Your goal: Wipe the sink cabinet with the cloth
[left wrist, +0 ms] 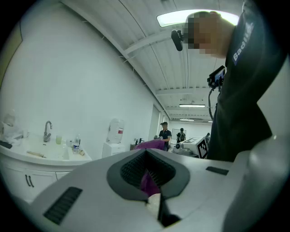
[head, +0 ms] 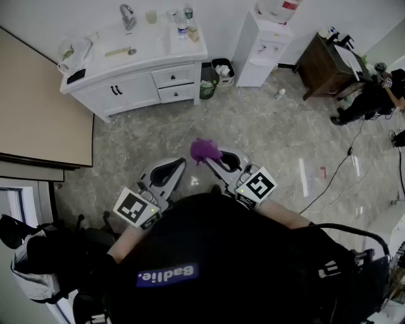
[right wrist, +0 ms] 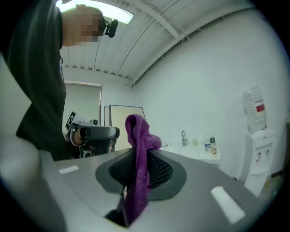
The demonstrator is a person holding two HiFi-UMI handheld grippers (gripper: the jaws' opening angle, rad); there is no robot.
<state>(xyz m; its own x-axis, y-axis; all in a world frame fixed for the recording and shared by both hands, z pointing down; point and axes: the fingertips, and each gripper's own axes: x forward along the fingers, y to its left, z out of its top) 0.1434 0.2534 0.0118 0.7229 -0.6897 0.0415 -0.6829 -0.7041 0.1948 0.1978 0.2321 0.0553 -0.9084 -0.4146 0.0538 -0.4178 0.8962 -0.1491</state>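
Some cloth (right wrist: 138,136) deep between right tongs (head: 215,160)

Cloth (head: 204,150): purple, terry-type, bunched up. Pinched betw. jaws of R gripper (head: 214,159). Upper end stands above the jaws as a crumpled knob; lower part hangs down thru the jaw gap. Held in air, well apart from cabinet.

Sink cabinet (head: 133,95): white, low, upper L of head view. Two doors (head: 120,95) w/ dark handles, two drawers (head: 174,84) stacked at its R end. Faucet (head: 128,16) at rear of top; small items spread over the top.
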